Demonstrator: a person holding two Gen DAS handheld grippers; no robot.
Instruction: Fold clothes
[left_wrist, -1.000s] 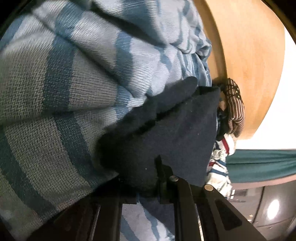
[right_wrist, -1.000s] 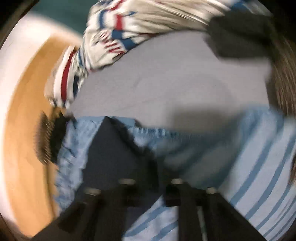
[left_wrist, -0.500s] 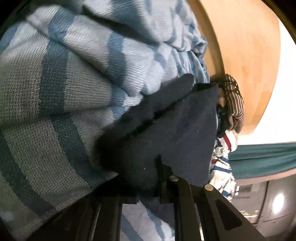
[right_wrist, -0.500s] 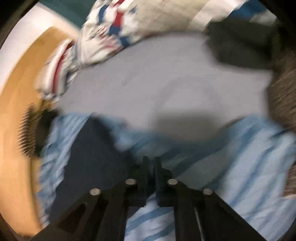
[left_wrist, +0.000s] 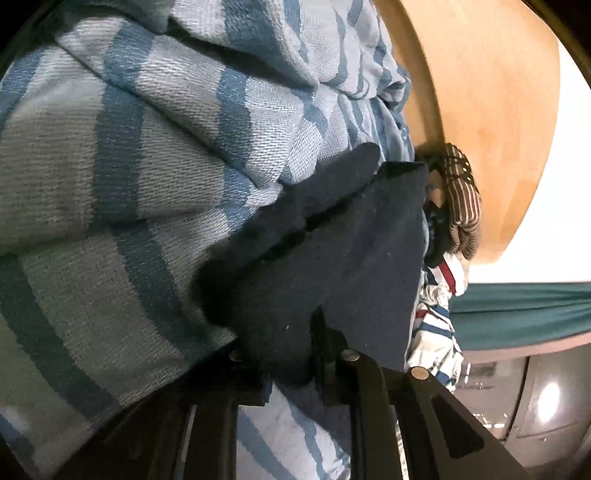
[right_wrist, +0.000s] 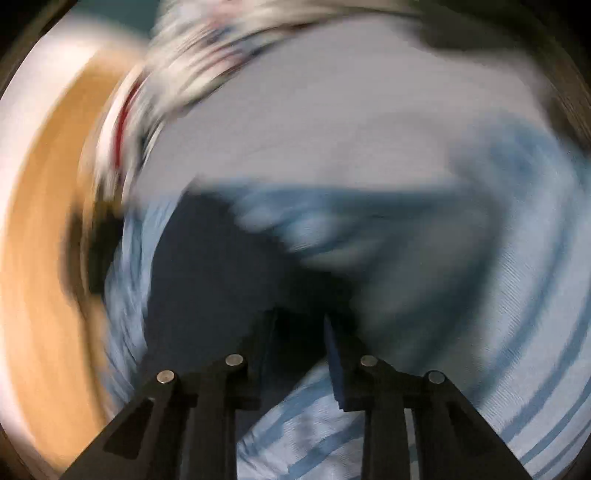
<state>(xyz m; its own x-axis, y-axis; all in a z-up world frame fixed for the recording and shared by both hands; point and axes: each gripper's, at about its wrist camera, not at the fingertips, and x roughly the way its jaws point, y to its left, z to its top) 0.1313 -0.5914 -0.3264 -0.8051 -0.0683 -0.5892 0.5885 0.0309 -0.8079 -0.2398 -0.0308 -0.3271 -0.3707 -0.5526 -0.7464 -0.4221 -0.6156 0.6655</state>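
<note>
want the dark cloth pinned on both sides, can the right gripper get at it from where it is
Probably yes. The right gripper is opening with its jaws apart, right at the dark cloth, and nothing lies between. The left gripper already pinches that cloth. Blur hides whether the right one touches it.

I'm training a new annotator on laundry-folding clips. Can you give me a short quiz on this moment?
1. True or false: the left gripper is clamped on the navy cloth.
2. What pattern does the light blue garment carry?
3. The table under the clothes looks: A wooden, B glass, C metal.

Key: 1 true; 2 stripes; 3 A.
</note>
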